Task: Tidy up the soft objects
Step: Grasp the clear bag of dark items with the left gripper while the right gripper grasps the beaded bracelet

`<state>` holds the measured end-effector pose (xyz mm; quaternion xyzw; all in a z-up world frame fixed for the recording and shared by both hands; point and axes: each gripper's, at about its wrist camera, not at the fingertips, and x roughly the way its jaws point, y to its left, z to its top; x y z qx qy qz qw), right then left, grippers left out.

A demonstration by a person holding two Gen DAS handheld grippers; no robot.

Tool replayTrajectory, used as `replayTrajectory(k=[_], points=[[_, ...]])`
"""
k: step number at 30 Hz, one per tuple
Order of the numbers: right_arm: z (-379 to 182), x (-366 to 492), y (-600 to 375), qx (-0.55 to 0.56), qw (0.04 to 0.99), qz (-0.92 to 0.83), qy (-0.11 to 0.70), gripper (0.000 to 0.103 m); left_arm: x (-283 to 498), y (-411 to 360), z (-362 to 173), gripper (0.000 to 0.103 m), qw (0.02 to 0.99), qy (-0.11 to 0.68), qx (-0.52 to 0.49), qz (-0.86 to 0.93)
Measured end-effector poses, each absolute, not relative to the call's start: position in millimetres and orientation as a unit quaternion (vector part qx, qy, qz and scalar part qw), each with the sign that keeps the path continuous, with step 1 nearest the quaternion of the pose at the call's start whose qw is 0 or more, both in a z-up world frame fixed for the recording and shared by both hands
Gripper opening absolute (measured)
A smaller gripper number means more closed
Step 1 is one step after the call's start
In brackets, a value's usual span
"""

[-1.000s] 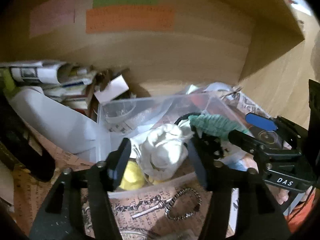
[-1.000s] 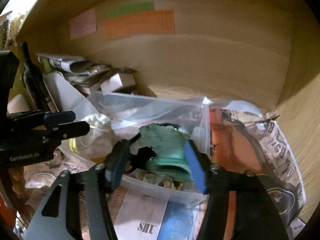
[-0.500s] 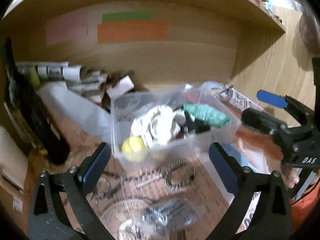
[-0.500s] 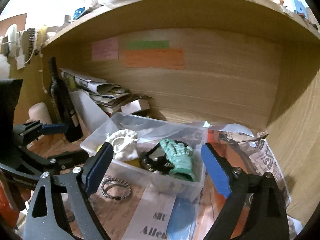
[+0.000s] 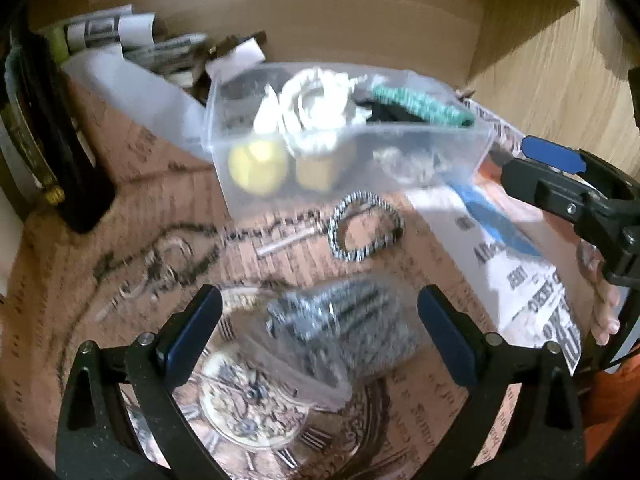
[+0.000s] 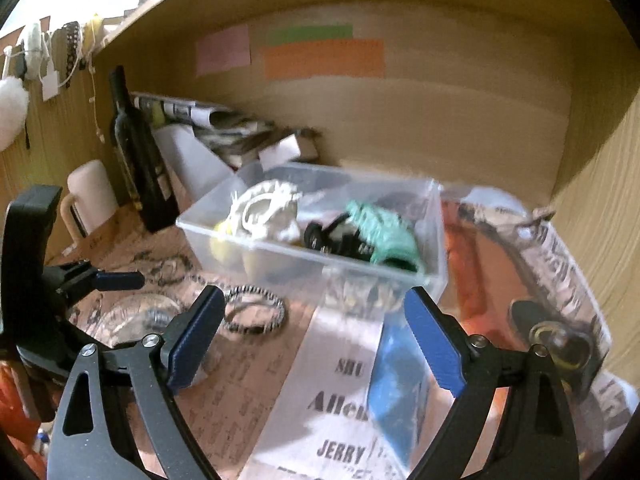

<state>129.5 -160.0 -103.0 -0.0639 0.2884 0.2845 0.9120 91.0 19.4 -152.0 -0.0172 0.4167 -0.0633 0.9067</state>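
Wooden shelving backs a tabletop where the bin (image 6: 320, 256) at 12 o'clock holds the glove (image 6: 380, 232), both hand-held grippers, left (image 5: 320, 328) and right (image 6: 312, 328), spread empty, so next is probably grasping the bag (image 5: 340, 328).

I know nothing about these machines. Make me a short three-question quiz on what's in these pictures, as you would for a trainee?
1. True or false: the left claw is clamped on the white knitted item.
2. Where does the green knitted item lie? A) inside the clear plastic box B) on the newspaper C) in the right claw
3. Fill in: the small clear bag on the desk sits right in front of the ___ claw.

Key
1. False: it is open and empty.
2. A
3. left
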Motion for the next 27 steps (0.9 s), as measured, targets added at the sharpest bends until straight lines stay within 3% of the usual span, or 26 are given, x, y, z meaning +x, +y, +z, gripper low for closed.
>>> replayTrajectory(k=[2,4,11,13,27], points=[[-109.2,128.4,-157.9,-0.065,0.909,0.285,0.298,0.090,87.8,20.0,-155.9,0.097,0.910,0.411,-0.020,-0.054],[-113.7,128.4,-156.3,-0.067,0.905,0.287,0.306,0.090,86.9,22.3,-159.4,0.078,0.909,0.413,-0.027,-0.055],[-129.3,135.7,-141.5,-0.069,0.889,0.303,0.337,0.090,78.8,35.0,-162.9,0.054,0.910,0.406,-0.061,-0.063],[-133.9,139.0,-134.3,-0.072,0.882,0.309,0.348,0.090,76.5,40.8,-160.8,0.042,0.911,0.403,-0.064,-0.060],[-163.4,165.7,-76.7,-0.127,0.838,0.338,0.409,0.090,64.9,83.6,-141.6,0.037,0.927,0.367,-0.080,-0.020]])
